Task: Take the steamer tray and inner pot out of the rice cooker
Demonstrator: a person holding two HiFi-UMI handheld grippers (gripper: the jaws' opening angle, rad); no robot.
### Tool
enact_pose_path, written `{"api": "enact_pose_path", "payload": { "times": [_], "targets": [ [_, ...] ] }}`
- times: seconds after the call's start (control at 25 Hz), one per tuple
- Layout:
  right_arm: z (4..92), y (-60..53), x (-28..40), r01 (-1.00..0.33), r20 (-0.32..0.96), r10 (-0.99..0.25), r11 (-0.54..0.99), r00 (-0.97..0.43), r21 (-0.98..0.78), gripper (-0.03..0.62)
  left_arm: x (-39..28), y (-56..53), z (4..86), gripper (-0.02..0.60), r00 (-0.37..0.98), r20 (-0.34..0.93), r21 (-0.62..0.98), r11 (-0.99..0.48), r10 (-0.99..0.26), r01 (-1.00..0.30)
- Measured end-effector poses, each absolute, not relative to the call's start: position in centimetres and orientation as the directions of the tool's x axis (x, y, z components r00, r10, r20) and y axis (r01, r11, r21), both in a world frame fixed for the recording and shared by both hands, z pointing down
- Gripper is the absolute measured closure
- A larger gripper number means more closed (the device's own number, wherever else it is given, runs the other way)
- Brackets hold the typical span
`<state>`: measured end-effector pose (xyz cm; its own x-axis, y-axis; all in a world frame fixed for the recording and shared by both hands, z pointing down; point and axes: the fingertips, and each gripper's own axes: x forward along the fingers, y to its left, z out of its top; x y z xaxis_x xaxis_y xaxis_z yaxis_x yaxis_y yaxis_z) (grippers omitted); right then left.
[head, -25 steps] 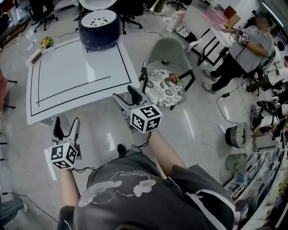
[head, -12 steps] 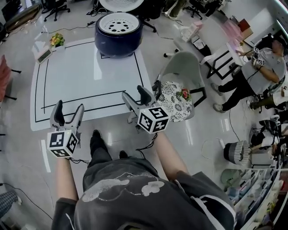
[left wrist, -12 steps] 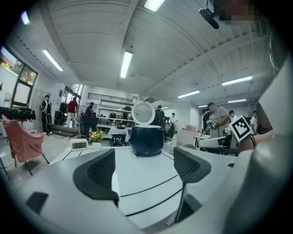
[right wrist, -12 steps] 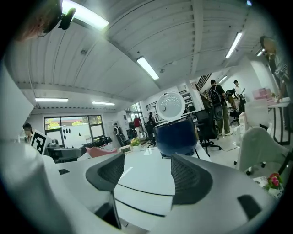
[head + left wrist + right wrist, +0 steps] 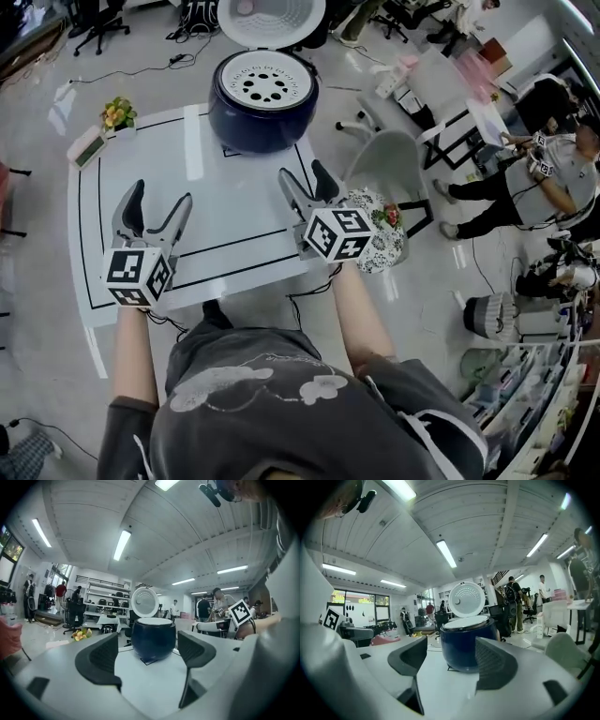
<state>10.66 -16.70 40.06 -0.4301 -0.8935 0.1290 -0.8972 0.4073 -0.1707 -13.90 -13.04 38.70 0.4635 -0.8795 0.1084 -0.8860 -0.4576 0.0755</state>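
Observation:
A dark blue rice cooker (image 5: 262,111) stands at the far edge of the white table (image 5: 202,183), its round lid (image 5: 272,19) swung up and open. A white perforated steamer tray (image 5: 262,79) sits in its top. The cooker shows ahead between the jaws in the left gripper view (image 5: 153,638) and the right gripper view (image 5: 468,639). My left gripper (image 5: 153,206) hovers open over the table's near left part. My right gripper (image 5: 307,182) is open near the table's right edge. Both are empty and well short of the cooker.
A small white holder with flowers (image 5: 112,117) sits at the table's far left corner. A grey chair with a patterned cushion (image 5: 375,234) stands right of the table. People (image 5: 544,178) work at desks on the right; office chairs stand behind the cooker.
The person has walked up to the table. Both grippers, earlier over the floor, now hang over the tabletop, nearer the cooker. Both stay open.

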Motion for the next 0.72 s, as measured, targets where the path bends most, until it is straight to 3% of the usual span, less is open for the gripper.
{"api": "enact_pose_path", "payload": {
  "times": [0.36,0.72],
  "targets": [
    [36.6,-26.3,13.1,-0.962,0.172,-0.946,0.267,-0.274,-0.064,0.283,-14.8,-21.5,34.9,0.19,0.541,0.068,0.063,-0.538,-0.838,-0.841],
    [34.9,-34.1,15.9,-0.96,0.267,-0.926,0.278,-0.267,0.005,0.284,-11.6,-26.9,33.9,0.19,0.561,0.088,0.054,-0.558,-0.823,-0.828]
  ]
}}
